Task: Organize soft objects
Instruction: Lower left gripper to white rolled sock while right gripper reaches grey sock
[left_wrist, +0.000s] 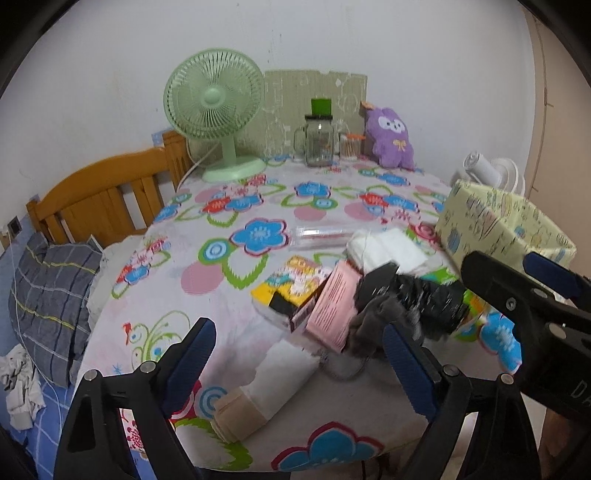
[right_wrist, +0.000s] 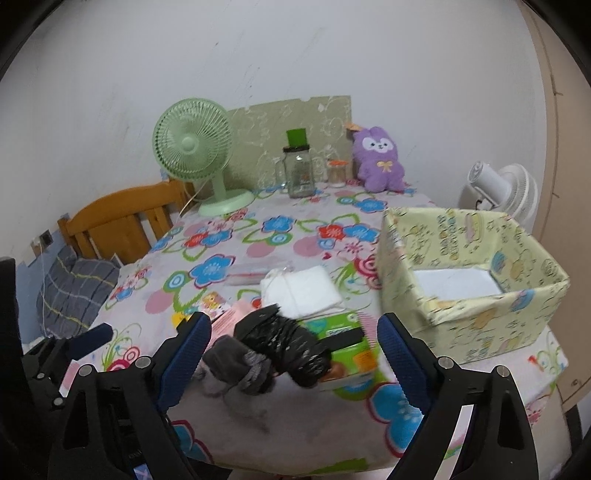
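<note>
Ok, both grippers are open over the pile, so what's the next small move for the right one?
Probably ease the right gripper forward and down, then close on the black plastic bundle. Its jaws stand open on either side of the bundle, which lies on top of the pile, and the yellow patterned box sits open just to the right.

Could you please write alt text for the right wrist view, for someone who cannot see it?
The open right gripper frames a black plastic roll and grey socks on a floral tablecloth. A yellow patterned box stands open to the right.
</note>
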